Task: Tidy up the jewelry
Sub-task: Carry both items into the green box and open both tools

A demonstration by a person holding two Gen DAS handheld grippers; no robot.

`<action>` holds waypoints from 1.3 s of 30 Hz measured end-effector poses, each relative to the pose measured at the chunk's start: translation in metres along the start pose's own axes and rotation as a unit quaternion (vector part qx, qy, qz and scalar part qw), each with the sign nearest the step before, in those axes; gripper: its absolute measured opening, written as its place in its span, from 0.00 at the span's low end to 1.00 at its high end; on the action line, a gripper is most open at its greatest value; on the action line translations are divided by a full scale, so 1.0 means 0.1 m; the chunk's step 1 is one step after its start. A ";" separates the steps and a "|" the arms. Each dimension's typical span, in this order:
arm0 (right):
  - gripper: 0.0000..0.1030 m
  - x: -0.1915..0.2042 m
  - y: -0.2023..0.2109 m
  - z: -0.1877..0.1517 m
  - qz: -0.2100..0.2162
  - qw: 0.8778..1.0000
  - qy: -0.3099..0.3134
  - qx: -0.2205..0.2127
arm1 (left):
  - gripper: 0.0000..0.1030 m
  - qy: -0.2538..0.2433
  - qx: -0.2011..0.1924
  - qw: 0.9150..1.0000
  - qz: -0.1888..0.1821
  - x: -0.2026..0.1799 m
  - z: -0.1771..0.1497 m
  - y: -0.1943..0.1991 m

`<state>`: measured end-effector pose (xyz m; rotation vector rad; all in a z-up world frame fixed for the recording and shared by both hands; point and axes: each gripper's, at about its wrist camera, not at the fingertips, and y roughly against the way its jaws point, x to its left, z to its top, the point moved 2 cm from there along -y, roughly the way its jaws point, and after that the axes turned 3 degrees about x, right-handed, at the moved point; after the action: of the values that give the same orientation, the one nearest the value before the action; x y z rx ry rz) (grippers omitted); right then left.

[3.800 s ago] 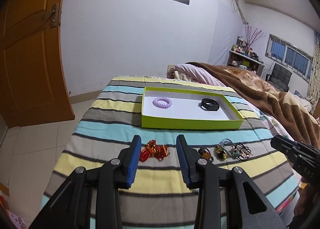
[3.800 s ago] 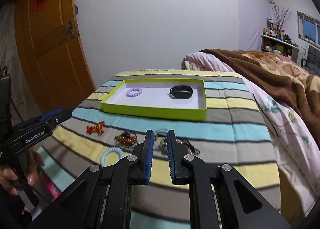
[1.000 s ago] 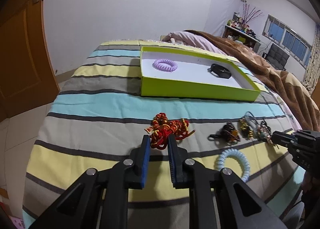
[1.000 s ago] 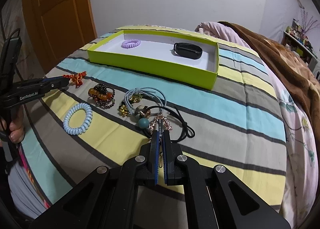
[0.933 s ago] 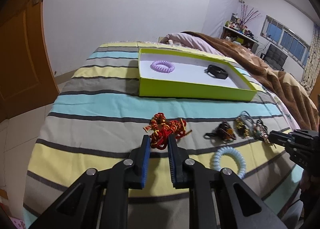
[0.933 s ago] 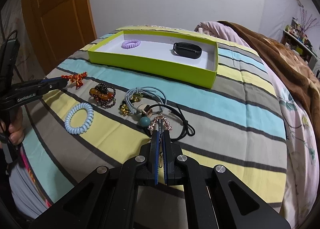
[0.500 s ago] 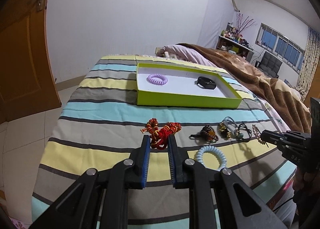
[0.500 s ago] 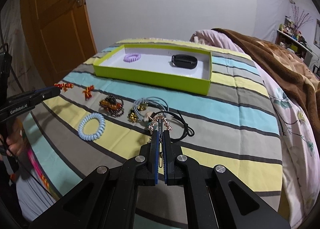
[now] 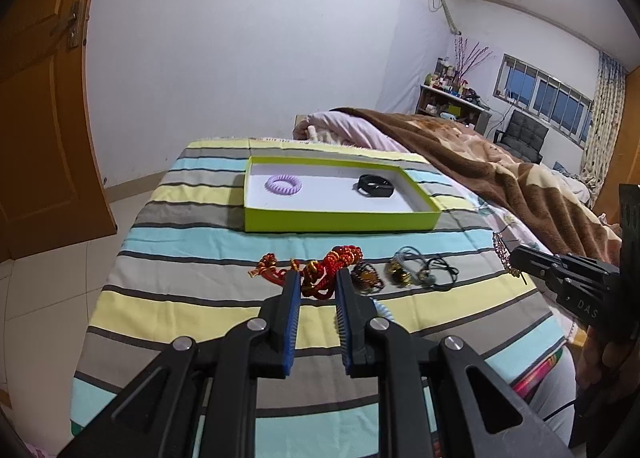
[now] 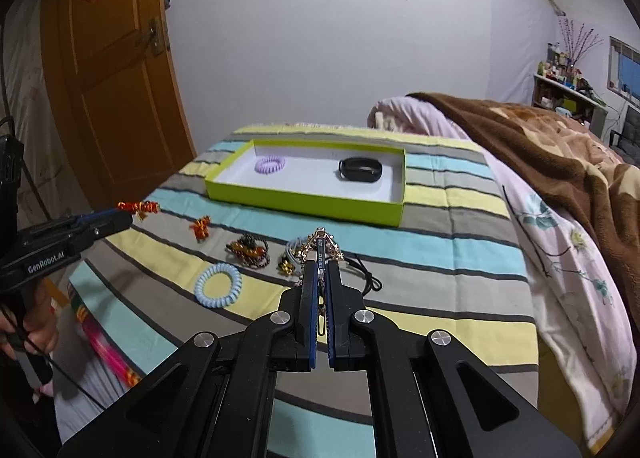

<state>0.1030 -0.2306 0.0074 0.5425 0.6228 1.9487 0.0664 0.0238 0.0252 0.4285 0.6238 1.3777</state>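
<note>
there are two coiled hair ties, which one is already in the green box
The purple coil hair tie: it lies inside the green box, at its left end. The light blue coil hair tie lies out on the striped cover.

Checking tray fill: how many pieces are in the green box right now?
2. A purple spiral hair tie lies at the left end of the green box, and a black wristband right of centre. Nothing appears hidden.

Cloth, card and plastic under my jaws

My bed's striped cover (image 10: 440, 258) looks like matt woven cloth; the green box (image 10: 304, 201) is smooth card with a white paper floor. My frames are matt black plastic with shiny metal rivets, and the door (image 10: 120, 97) is glossy wood.
</note>
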 end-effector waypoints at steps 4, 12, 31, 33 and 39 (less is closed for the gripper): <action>0.03 0.07 0.13 0.02 0.001 1.000 0.005 -0.014 | 0.18 0.002 -0.008 1.000 -0.003 -0.05 0.02 0.10; 0.03 0.14 0.25 0.05 0.007 1.000 0.009 -0.027 | 0.18 -0.003 -0.019 1.000 -0.008 -0.12 0.05 0.19; 0.03 0.04 -0.09 0.26 0.010 1.000 0.007 -0.017 | 0.18 -0.003 -0.013 1.000 -0.003 -0.07 0.27 -0.14; 0.03 0.02 -0.15 0.31 0.008 1.000 0.007 -0.016 | 0.18 -0.002 -0.010 1.000 -0.001 -0.05 0.30 -0.20; 0.03 -0.03 -0.38 0.48 0.004 1.000 0.008 -0.014 | 0.18 -0.002 -0.005 1.000 0.006 0.03 0.44 -0.44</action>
<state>0.1594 -0.2091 0.0203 0.5124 0.6036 1.9688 0.1282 0.0232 0.0317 0.4272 0.6127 1.3902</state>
